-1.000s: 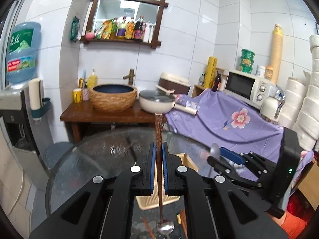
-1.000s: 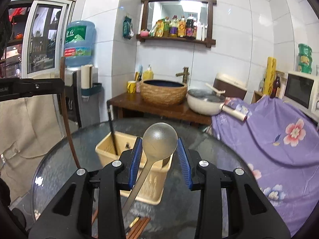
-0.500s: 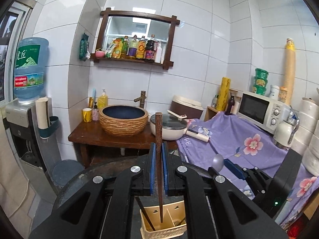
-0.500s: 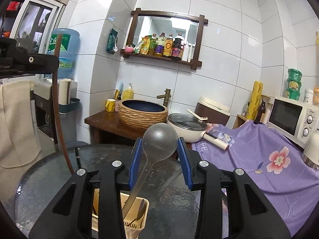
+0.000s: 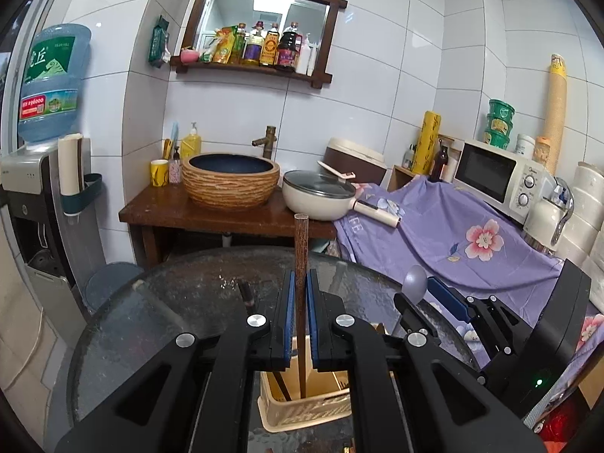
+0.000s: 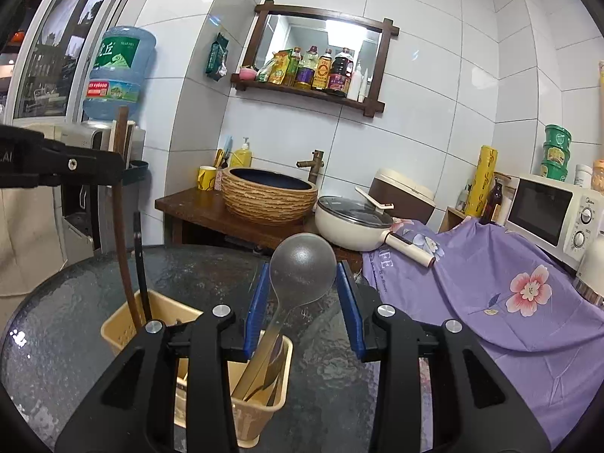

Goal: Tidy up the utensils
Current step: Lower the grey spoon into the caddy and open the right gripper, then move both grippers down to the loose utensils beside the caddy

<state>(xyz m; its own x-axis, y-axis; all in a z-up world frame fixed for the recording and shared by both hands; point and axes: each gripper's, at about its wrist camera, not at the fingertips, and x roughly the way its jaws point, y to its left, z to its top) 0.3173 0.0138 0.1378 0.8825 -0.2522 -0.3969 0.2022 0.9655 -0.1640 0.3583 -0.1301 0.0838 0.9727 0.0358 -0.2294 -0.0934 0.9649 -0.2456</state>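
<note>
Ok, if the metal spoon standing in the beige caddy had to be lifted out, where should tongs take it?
Probably on the neck just below the bowl, coming down from above. The metal spoon leans bowl-up out of the caddy, its handle end sunk inside, so only the top is free. The right tongs stand open either side of the bowl.

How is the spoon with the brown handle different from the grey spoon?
The brown-handled spoon stands upright, clamped in the left tool; the grey spoon leans, loose between the right tool's open pads. Brown shows its handle end on top; grey shows its round bowl. Both dip into the beige holder.
</note>
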